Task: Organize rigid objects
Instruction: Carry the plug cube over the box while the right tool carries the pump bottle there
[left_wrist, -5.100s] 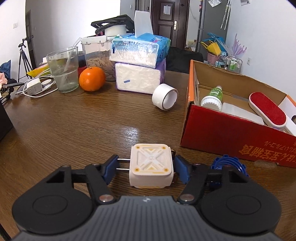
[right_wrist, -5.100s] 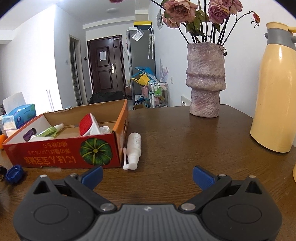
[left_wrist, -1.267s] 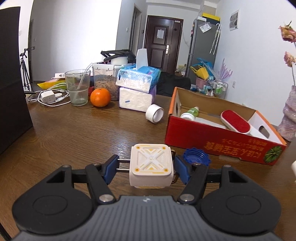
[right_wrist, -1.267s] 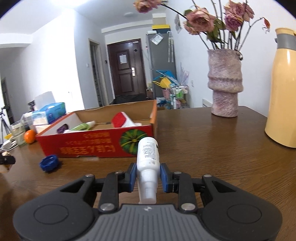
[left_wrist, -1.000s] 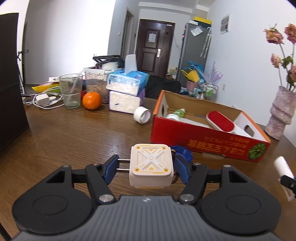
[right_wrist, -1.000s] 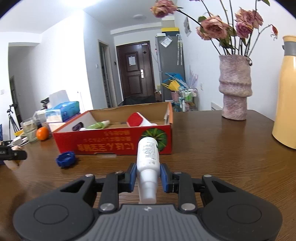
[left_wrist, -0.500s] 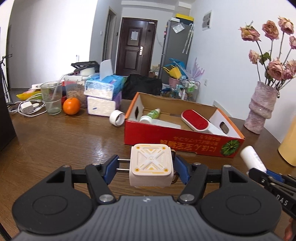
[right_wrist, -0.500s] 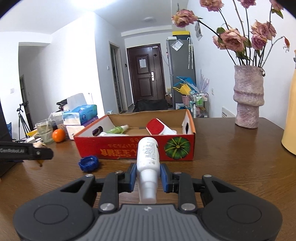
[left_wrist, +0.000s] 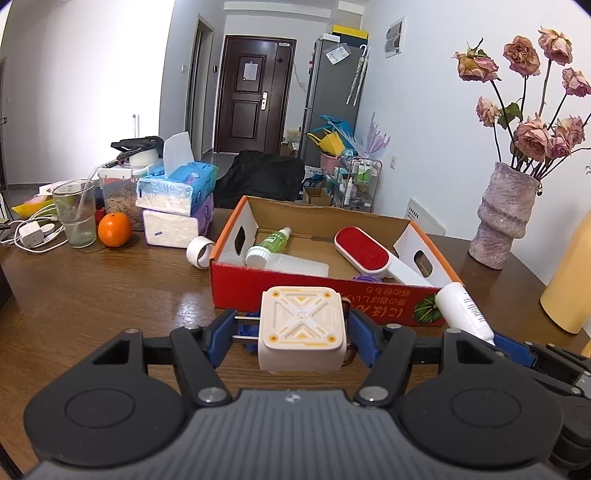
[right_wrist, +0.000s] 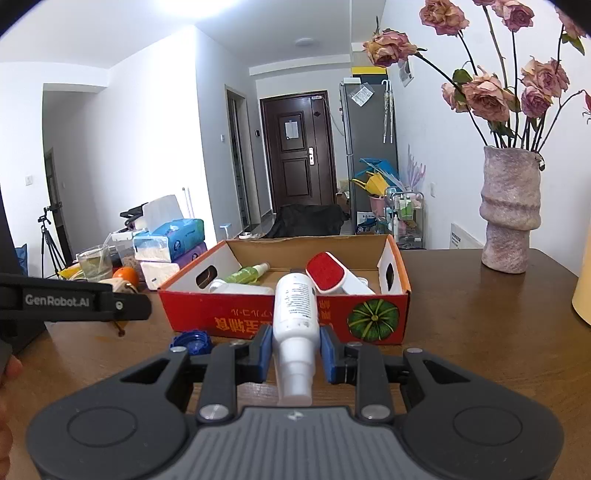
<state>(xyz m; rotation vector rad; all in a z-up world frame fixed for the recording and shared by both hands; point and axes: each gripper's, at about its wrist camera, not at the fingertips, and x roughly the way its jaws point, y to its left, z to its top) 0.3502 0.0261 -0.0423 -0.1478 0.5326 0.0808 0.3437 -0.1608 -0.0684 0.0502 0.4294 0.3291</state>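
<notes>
My left gripper (left_wrist: 295, 334) is shut on a cream square plug adapter (left_wrist: 301, 326), held in the air just in front of the red cardboard box (left_wrist: 314, 291). In the right wrist view my right gripper (right_wrist: 295, 350) is shut on a white spray bottle (right_wrist: 295, 310), base forward, close to the box (right_wrist: 258, 317) front. That bottle (left_wrist: 461, 310) also shows at the right of the left wrist view. Inside the box lie a green bottle (left_wrist: 275, 240), a white container (left_wrist: 284, 262) and a red lint brush (left_wrist: 364, 253). A blue cap (right_wrist: 190, 341) lies on the table before the box.
Left of the box stand a tape roll (left_wrist: 199, 251), stacked tissue packs (left_wrist: 177, 206), an orange (left_wrist: 114, 229), a glass (left_wrist: 75, 212) and a charger with cable (left_wrist: 33, 234). A vase of dried roses (left_wrist: 506, 214) and a yellow jug (left_wrist: 572, 280) stand to the right.
Both grippers have risen and come closer to the box with their loads. The box interior shows more from above, and the right gripper with the bottle has come further into the left view.
</notes>
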